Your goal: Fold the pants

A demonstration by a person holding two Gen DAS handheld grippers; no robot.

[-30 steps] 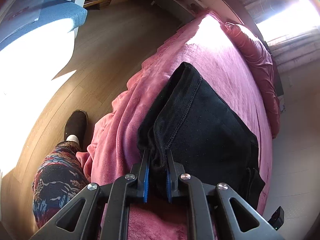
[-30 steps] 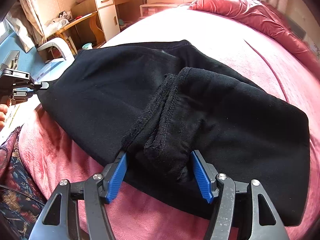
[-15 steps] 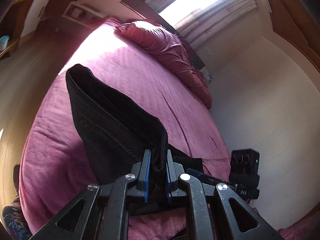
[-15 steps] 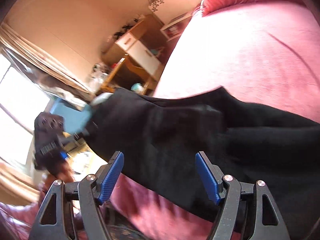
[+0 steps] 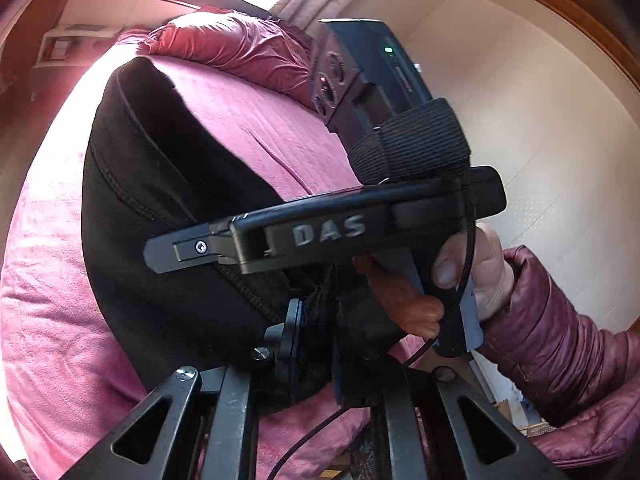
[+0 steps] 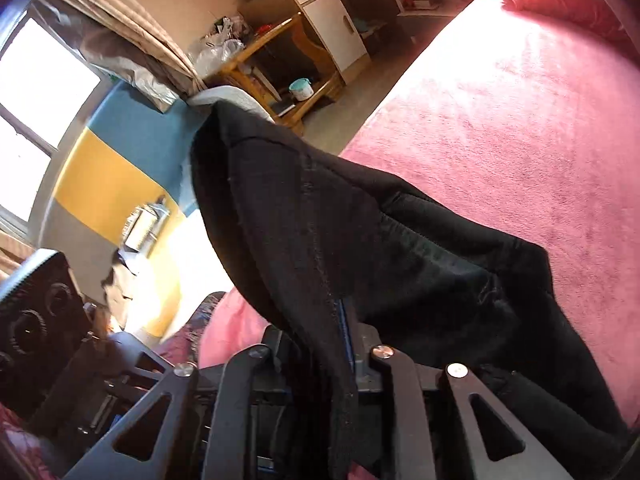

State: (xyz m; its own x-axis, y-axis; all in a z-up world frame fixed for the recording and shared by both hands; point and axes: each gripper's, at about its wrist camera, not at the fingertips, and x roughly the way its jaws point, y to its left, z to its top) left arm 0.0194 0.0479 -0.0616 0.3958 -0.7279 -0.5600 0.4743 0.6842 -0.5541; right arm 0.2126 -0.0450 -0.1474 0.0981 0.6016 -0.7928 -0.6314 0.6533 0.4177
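The black pants (image 5: pixel 160 240) hang lifted over the pink bed (image 5: pixel 260 128). My left gripper (image 5: pixel 316 328) is shut on a bunched edge of them. The right gripper's body, marked DAS (image 5: pixel 328 236), crosses close in front of it, held by a hand in a maroon sleeve. In the right wrist view the pants (image 6: pixel 340 232) drape up and to the left from my right gripper (image 6: pixel 320 344), which is shut on their fabric. The rest of the cloth lies on the bedspread (image 6: pixel 520 120).
A pink pillow (image 5: pixel 240 48) lies at the head of the bed. A wooden desk with a white cabinet (image 6: pixel 320 28) stands beyond the bed, by a blue and yellow wall (image 6: pixel 112 160). The left gripper's camera body (image 6: pixel 36 312) is at the lower left.
My right gripper has shut on the pants; it was open before. Both grippers have lifted the fabric and come close together, side by side.
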